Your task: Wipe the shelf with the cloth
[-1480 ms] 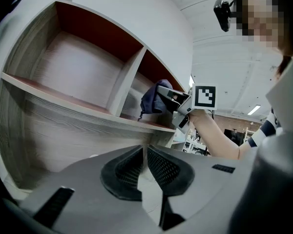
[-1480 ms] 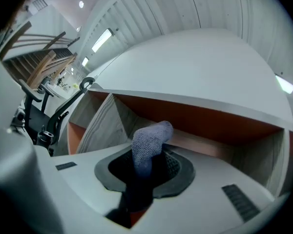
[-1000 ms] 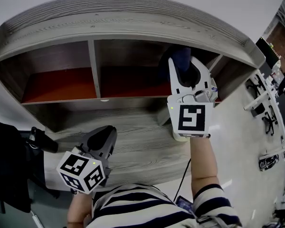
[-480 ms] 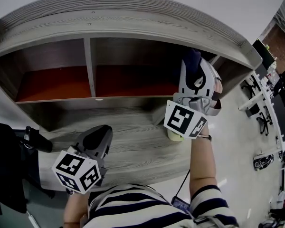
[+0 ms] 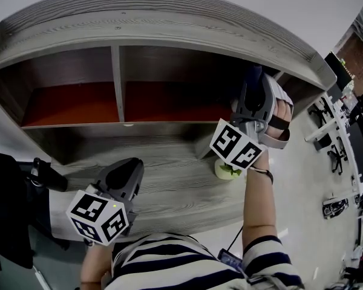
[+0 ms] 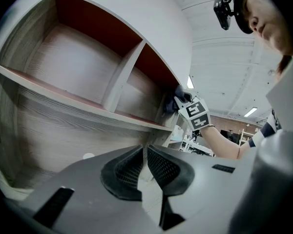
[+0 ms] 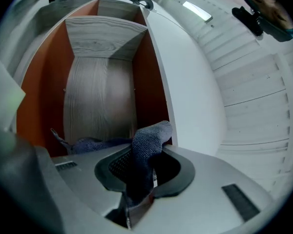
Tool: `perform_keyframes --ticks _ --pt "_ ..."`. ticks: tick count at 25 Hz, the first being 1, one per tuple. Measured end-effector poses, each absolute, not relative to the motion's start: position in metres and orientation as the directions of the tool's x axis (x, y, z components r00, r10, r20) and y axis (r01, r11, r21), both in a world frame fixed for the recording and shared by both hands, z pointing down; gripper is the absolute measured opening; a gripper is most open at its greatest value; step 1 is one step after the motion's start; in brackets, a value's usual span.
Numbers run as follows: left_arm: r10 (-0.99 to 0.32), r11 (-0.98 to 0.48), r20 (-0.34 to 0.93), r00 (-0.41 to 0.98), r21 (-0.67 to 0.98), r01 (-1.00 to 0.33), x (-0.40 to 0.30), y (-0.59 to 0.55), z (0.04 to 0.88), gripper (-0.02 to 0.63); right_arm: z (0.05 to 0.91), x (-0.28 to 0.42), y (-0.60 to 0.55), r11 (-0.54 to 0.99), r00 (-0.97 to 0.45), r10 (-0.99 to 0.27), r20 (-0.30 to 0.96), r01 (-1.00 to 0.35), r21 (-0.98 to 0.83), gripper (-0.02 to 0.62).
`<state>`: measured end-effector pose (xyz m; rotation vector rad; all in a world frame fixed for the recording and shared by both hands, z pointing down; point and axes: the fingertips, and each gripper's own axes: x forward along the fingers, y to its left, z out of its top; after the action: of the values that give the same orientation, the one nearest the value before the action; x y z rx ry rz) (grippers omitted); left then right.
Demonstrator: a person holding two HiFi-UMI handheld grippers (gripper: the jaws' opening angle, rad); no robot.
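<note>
Right claw [image 5: 251, 80] farther right along shelf [image 5: 169, 32], rolled outward, tight on cloth [image 7: 147, 140]; left claw [image 5: 124, 175] low, closed.

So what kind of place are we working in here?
Most likely an office or lab workroom: a wood-grain shelf unit with orange-lined compartments, desks and chairs on open floor to the right, and strip ceiling lights overhead.

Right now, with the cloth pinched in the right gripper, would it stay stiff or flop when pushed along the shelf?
Probably floppy: the cloth folds over above the right gripper and trails sideways. Likely light, since one pinch holds it. Its knitted texture should drag, not slide.
</note>
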<state>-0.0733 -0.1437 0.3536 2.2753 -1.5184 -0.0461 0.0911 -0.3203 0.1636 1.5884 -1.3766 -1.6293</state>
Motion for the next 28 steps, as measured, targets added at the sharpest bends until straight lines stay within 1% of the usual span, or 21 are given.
perform_keyframes --ticks 8,23,28 --pt "-0.895 -0.323 0.193 0.403 0.345 -0.882 -0.075 -0.142 0.352 0.04 0.19 0.091 -0.336 -0.286 -0.189 -0.922 -0.338 -0.254 0.924 0.092" --pt "-0.892 -0.326 0.197 0.407 0.344 -0.881 -0.077 -0.139 0.353 0.04 0.24 0.09 -0.339 -0.141 -0.176 -0.967 -0.182 -0.219 0.965 0.092" --pt "-0.891 -0.326 0.2 0.408 0.343 -0.881 -0.077 -0.139 0.354 0.04 0.254 0.089 -0.339 -0.086 -0.172 -0.977 -0.126 -0.226 0.97 0.092"
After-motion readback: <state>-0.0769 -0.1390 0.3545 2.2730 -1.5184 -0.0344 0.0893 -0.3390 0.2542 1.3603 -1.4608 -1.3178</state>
